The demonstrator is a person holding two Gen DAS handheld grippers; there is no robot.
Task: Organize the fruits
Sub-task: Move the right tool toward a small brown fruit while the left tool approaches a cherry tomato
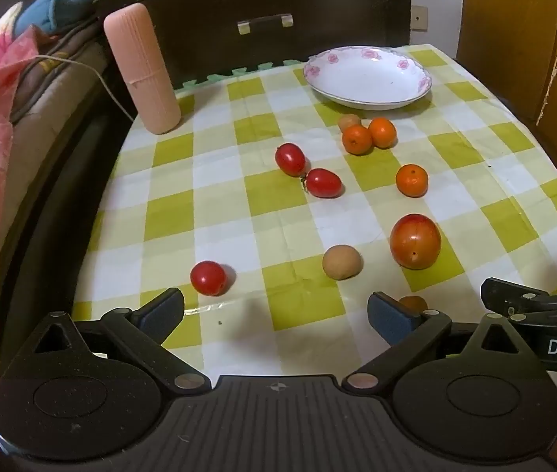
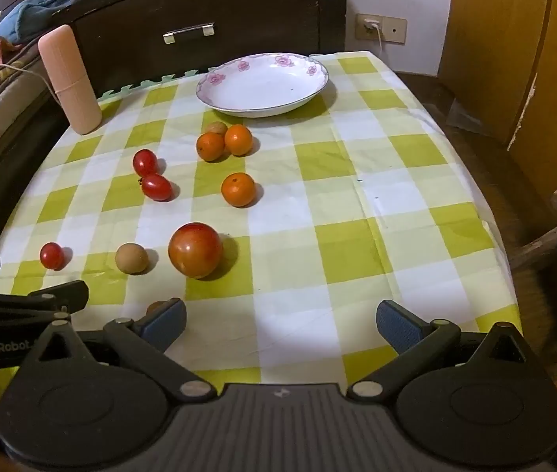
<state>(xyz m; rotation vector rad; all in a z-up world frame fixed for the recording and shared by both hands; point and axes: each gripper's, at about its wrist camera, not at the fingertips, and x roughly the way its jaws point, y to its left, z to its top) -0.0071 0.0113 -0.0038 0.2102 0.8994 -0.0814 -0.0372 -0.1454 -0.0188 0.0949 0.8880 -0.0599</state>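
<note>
Looking forward from the left wrist camera, the left gripper [image 1: 276,314] hovered low over the near edge of the checked tablecloth [image 1: 290,212] with its fingers spread wide and nothing between them. A small red tomato [image 1: 208,277] lay just ahead of the left finger, a tan longan [image 1: 342,262] sat ahead of the right finger, and a large orange-red tomato [image 1: 415,241] stood just right of that longan. A second brownish fruit [image 1: 413,303] peeked out from behind the right fingertip, too hidden to name. Farther back, two oblong red tomatoes [image 1: 307,171] touched each other, a lone mandarin [image 1: 412,180] sat well apart from them, and two more mandarins [image 1: 369,136] huddled with another longan [image 1: 348,121] just before the empty flowered plate [image 1: 367,77]. A pink cylindrical case [image 1: 142,67] stood upright at the far left corner.

From the right wrist camera, the right gripper [image 2: 280,324] likewise had its fingers spread apart, empty, above bare cloth. The fruits all lay left of centre: the large tomato [image 2: 195,249] nearest, the longan [image 2: 131,258] beside it, the small tomato [image 2: 52,255] farther left. The plate [image 2: 262,83] sat at the far edge, holding nothing.
</note>
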